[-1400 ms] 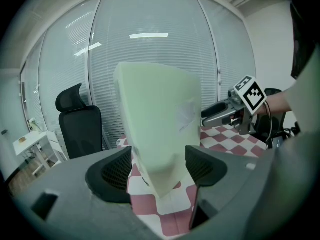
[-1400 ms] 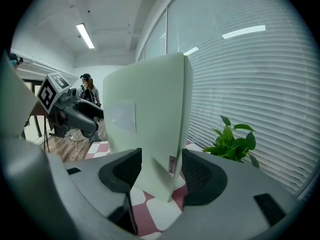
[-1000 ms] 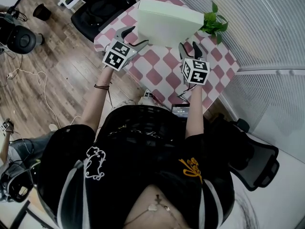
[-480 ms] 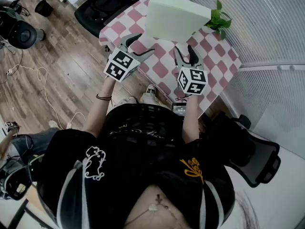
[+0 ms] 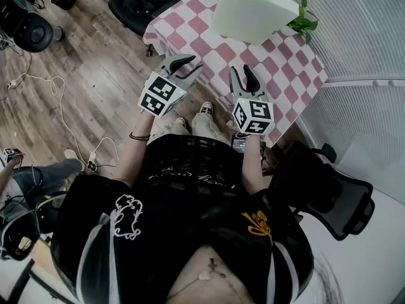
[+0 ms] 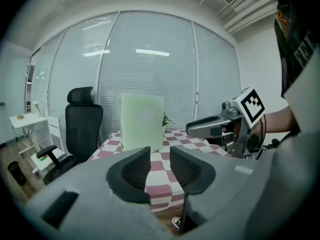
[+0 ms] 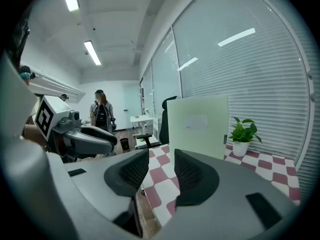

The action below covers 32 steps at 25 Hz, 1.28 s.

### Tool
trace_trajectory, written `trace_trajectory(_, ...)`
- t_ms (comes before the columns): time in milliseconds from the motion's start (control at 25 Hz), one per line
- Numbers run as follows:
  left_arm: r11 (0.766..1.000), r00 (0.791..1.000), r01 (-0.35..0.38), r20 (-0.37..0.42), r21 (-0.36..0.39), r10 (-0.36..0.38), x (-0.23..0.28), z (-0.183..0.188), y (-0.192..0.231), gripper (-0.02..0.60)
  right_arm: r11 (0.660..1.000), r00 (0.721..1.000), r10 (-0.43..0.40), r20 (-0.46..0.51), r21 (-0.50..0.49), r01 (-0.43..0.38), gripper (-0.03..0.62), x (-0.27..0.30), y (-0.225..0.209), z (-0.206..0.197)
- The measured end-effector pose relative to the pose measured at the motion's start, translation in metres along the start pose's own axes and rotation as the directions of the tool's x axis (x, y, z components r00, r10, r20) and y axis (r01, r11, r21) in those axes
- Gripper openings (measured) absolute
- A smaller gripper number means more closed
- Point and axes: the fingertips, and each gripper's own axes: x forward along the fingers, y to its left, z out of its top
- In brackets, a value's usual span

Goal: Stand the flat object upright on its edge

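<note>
The flat object [image 5: 253,10], a pale green board, stands upright on its lower edge on the checked table [image 5: 278,65]. It is straight ahead of both grippers and well apart from them, and nothing is touching its near face. A small potted plant [image 5: 305,21] sits beyond it, ahead and to the right of the right gripper. Whether the board touches the plant I cannot tell.

The left gripper [image 5: 190,65] holds nothing. Its jaws have just been closing and now show only a narrow gap, with table and floor visible through it. The right gripper [image 5: 242,75] is also empty. Its jaws have just been closing too, though they stand somewhat wider apart than the left pair. Both grippers hang near the table's near edge, side by side, pointing at the board.

By my reading the standing-up step is done — the board is on its edge and appears to balance without help. What remains is only to leave it alone: the grippers need to stay off the table and away from the board, since it looks tall and thin enough that a light knock would likely tip it flat.
</note>
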Motion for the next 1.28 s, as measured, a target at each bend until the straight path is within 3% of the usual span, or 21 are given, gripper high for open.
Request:
trace_trajectory(240, 0.998, 0.999, -0.021, 0.035, -0.067, 0.023, -0.031, -0.014, -0.005, 0.103, 0.999, 0.999, 0.022, -0.039, -0.028, -0.023, 0.13, -0.02, 0.04, -0.015)
trace_trajectory(560, 0.997, 1.0, 0.007, 0.026, -0.077, -0.005, -0.041, -0.027, -0.034, 0.092, 0.998, 0.997, 0.055, -0.046, -0.038, -0.057, 0.083, -0.034, 0.063, -0.02)
trace_trajectory(1000, 0.995, 0.999, 0.021, 0.031, -0.094, -0.018, -0.043, -0.017, -0.107, 0.086, 0.996, 0.995, 0.083, -0.052, -0.01, -0.083, 0.055, -0.093, 0.054, -0.043)
trace_trajectory(1280, 0.998, 1.0, 0.014, 0.018, -0.056, -0.014, -0.051, -0.016, -0.169, 0.077, 0.997, 0.996, 0.081, -0.032, 0.019, -0.081, 0.048, -0.155, 0.036, -0.061)
